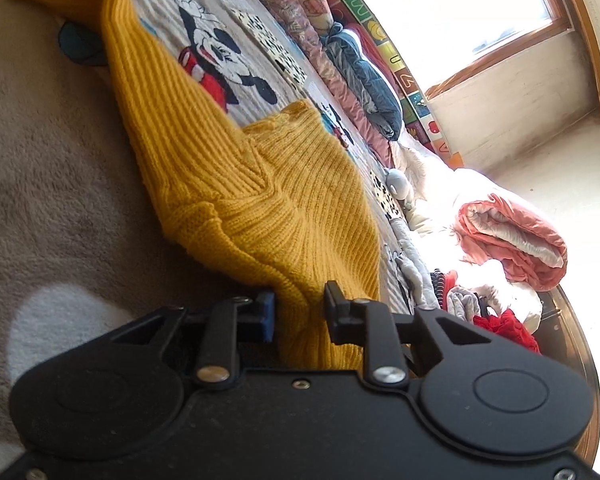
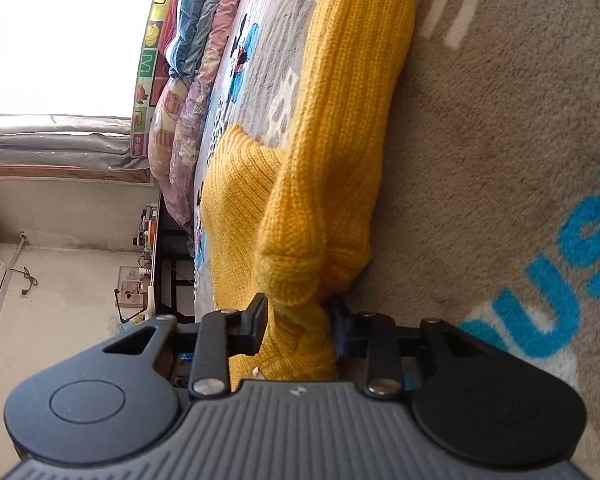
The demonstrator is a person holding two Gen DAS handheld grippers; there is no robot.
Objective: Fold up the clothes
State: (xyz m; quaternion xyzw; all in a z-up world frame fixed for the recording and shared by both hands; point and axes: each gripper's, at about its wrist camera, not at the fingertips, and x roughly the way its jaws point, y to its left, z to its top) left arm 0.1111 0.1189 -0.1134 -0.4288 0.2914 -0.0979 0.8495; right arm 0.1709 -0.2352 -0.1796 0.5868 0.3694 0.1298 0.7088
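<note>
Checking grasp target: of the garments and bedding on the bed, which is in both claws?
The mustard-yellow ribbed sweater; the pink quilt and blue garment lie untouched.

Strong daylight pours in through the window (image 1: 460, 12), so bright that it is all white. Things near the window look washed out and pale. Far from the window, the yellow sweater (image 1: 260, 208) is sharp and clear. Both pictures bend round and go dark at the corners.
</note>
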